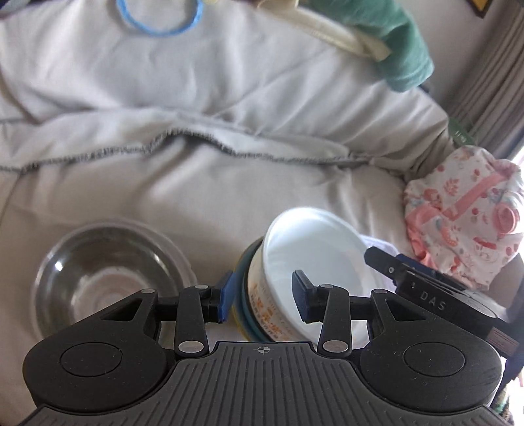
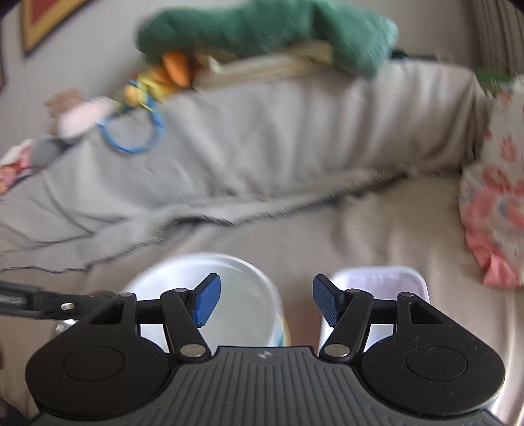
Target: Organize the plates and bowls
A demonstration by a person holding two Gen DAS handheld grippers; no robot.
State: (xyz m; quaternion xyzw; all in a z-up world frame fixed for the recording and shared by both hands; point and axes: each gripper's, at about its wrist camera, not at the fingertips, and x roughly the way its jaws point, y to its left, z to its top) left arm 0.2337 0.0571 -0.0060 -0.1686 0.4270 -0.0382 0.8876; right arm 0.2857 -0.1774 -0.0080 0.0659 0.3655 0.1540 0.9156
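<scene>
A white bowl [image 1: 314, 249] with orange print sits tilted in a blue and yellow bowl [image 1: 244, 295] on the bed. My left gripper [image 1: 265, 296] is open, its jaws standing either side of the bowls' near wall without gripping. A clear glass bowl [image 1: 108, 272] lies to the left. My right gripper [image 2: 267, 301] is open and empty, above the white bowl's [image 2: 235, 295] right rim. A white square dish [image 2: 386, 281] lies just right of it. The right gripper also shows in the left wrist view [image 1: 425, 288], beside the white bowl.
A grey blanket [image 1: 196, 98] covers the bed. A pink floral cloth bundle [image 1: 465, 216] lies at the right. A green plush toy [image 2: 262, 29], a blue ring [image 2: 131, 134] and other toys lie at the back.
</scene>
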